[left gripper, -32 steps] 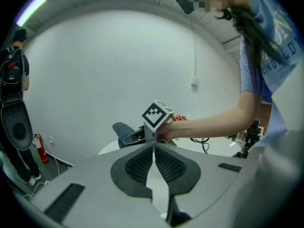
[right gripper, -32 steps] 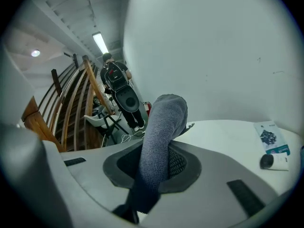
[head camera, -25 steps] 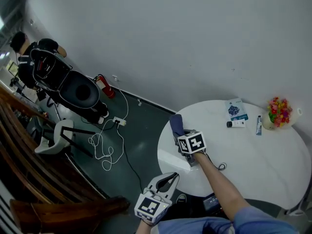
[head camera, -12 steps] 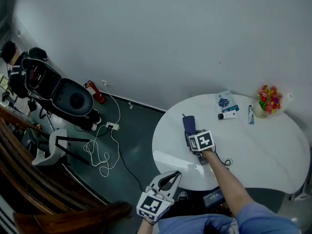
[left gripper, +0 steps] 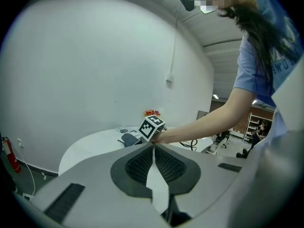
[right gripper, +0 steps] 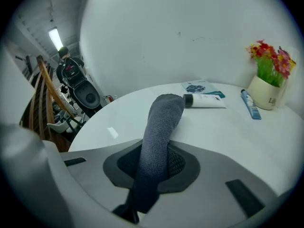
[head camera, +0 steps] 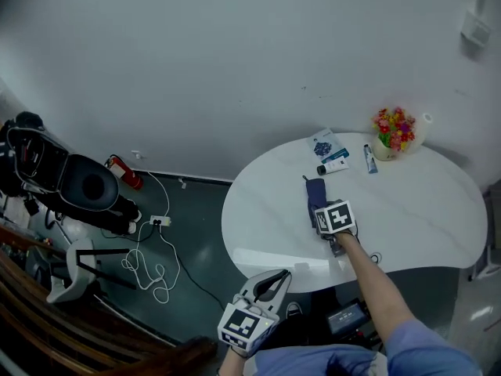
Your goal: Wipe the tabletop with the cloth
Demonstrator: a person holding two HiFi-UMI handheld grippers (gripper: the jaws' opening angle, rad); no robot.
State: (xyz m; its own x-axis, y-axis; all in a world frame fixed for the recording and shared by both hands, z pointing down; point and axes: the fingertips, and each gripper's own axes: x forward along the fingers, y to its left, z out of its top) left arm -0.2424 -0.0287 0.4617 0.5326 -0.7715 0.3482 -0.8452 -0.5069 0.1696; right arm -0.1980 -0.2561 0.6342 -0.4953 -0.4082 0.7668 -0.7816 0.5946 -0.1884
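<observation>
A dark blue-grey cloth [right gripper: 159, 129] runs out from between the jaws of my right gripper [right gripper: 153, 160], which is shut on it. In the head view the cloth [head camera: 315, 192] lies stretched on the white round table [head camera: 266, 210], just ahead of the right gripper [head camera: 326, 210] with its marker cube. The cloth's far end [left gripper: 128, 138] rests on the tabletop. My left gripper [head camera: 270, 287] is held low, off the table's near edge, jaws shut with nothing between them [left gripper: 153, 161].
At the table's far side lie a blue booklet [head camera: 323, 143], a white tube [head camera: 333, 166], a small blue tube [head camera: 367, 158] and a flower pot [head camera: 394, 133]. A cable [head camera: 374, 258] lies by the near edge. Chairs, a fire extinguisher [head camera: 124, 171] and a floor cable [head camera: 153, 253] stand left.
The right gripper has drawn the cloth inward from the table's left edge toward its middle. The head view has swung, so the table sits more centrally. The left gripper stays low.
</observation>
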